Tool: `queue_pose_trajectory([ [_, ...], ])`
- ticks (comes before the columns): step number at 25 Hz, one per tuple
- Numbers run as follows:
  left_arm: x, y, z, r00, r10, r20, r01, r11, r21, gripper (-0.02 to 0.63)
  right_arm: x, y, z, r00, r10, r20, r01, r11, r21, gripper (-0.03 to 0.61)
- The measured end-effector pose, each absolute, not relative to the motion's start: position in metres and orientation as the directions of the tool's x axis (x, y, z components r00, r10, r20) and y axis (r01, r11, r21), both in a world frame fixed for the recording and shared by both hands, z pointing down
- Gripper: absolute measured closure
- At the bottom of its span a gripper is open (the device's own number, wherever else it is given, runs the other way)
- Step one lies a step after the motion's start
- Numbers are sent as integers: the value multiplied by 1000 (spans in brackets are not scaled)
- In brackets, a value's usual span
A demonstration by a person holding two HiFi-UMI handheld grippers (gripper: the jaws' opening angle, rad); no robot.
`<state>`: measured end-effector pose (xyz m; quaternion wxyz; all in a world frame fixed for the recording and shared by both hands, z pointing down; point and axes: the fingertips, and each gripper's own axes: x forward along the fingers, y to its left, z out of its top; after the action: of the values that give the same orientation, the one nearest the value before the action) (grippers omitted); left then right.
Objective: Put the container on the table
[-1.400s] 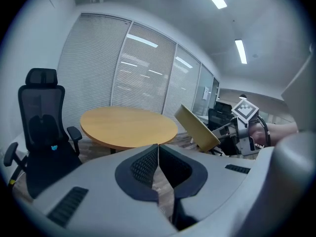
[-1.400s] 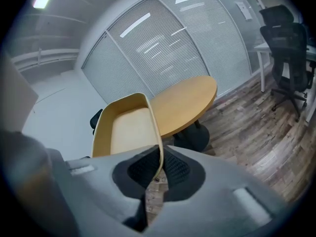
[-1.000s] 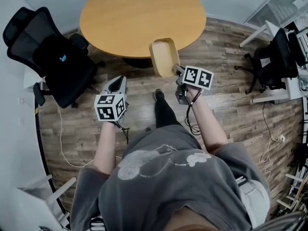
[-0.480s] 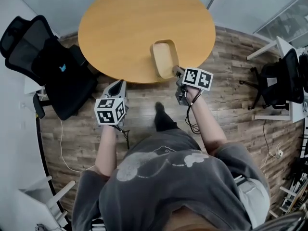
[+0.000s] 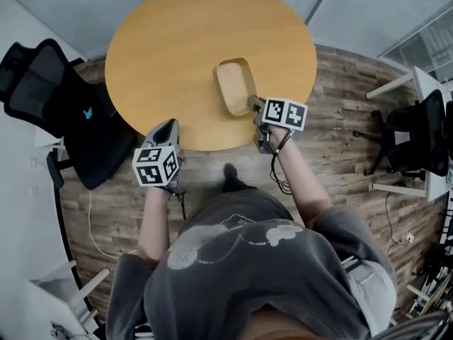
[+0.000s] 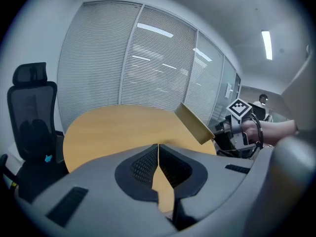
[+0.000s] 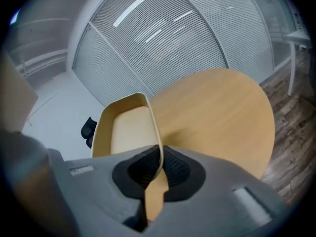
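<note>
While aloft: tan oblong container tilts over round wooden table.
Right gripper: pinches its near rim.
Left gripper: pressed together, empty.
Remaining: lowering, release.

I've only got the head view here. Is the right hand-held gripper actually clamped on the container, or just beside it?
Observer: Clamped. In the right gripper view, the right hand-held gripper is shut on the container, with one thin side wall between its jaws.
Operator: Is the container down flat on the table?
Observer: Not yet. The left gripper view shows it tilted, the end away from the gripper raised over the table.
Operator: And the left one?
Observer: The left hand-held gripper is shut on nothing.
</note>
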<state>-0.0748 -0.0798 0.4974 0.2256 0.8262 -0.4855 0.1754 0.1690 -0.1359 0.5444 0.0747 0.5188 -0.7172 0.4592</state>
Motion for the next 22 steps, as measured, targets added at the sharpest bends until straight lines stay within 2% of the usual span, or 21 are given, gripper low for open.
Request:
queue_pose_trajectory([
  [8,-42,-123,495,433,-751,498,-900,-396,185,607,196,-192,545,-485,-669,564,-805,89,-587,565],
  [22,-39,-168,499,416,-736,534,-906,-387,172,607,184,-233,551,-519,-652,553,-777,90,-623,565],
])
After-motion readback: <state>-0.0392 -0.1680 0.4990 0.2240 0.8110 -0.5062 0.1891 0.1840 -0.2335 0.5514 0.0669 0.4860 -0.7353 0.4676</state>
